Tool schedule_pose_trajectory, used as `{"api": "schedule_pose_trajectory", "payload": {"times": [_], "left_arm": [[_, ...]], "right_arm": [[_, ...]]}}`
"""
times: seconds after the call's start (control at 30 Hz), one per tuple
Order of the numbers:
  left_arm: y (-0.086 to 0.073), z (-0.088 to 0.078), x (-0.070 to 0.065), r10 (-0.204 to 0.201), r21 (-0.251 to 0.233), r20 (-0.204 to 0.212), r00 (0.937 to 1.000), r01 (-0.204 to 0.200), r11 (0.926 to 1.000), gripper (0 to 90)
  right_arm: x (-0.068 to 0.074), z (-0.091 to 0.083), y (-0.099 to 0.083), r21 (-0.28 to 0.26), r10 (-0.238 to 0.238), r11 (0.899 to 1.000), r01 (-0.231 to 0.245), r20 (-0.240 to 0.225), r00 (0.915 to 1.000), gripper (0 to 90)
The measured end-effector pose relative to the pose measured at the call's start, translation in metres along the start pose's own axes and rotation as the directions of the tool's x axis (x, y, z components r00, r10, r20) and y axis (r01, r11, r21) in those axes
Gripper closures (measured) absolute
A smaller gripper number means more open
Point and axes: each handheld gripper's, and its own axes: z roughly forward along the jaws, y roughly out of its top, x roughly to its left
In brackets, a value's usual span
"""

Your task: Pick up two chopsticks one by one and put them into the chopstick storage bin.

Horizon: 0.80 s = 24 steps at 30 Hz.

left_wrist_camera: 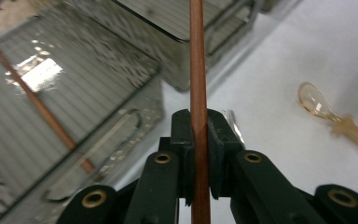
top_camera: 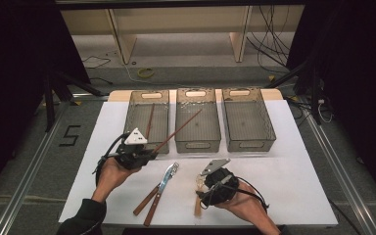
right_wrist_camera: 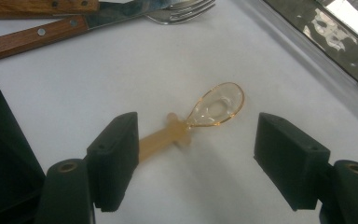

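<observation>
My left gripper is shut on a brown chopstick, which slants up and right over the middle bin. In the left gripper view the chopstick stands pinched between the two pads of that gripper. A second chopstick lies in the left bin and appears as a chopstick on the ribbed floor. My right gripper hovers open over an amber plastic spoon on the white table; the spoon's handle runs under the left pad.
Three clear grey bins sit in a row at the back; the right bin holds nothing. A wooden-handled knife and fork lie between my two hands, seen as knife and fork beyond the spoon. The white sheet ends near my forearms.
</observation>
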Motion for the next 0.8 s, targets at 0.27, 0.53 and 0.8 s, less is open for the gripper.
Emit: {"api": "schedule_pose_trajectory", "payload": {"times": [0.27,0.53,0.8], "left_arm": [[0.008,0.003,0.037,-0.130,-0.043,-0.064,0.9895,0.127,0.9910,82.7],[0.007,0.010,0.066,-0.228,-0.039,-0.122,0.9661,0.225,0.9737,82.7],[0.006,0.018,0.083,-0.277,-0.018,-0.142,0.9503,0.277,0.9606,82.6]], "right_arm": [[-0.001,-0.002,-0.004,-0.013,0.011,1.000,-0.011,0.007,0.9999,30.2],[0.000,-0.002,-0.006,-0.012,0.007,1.000,-0.007,0.001,1.0000,29.1],[0.000,0.000,-0.007,-0.017,0.000,1.000,0.000,-0.002,1.0000,29.0]]}}
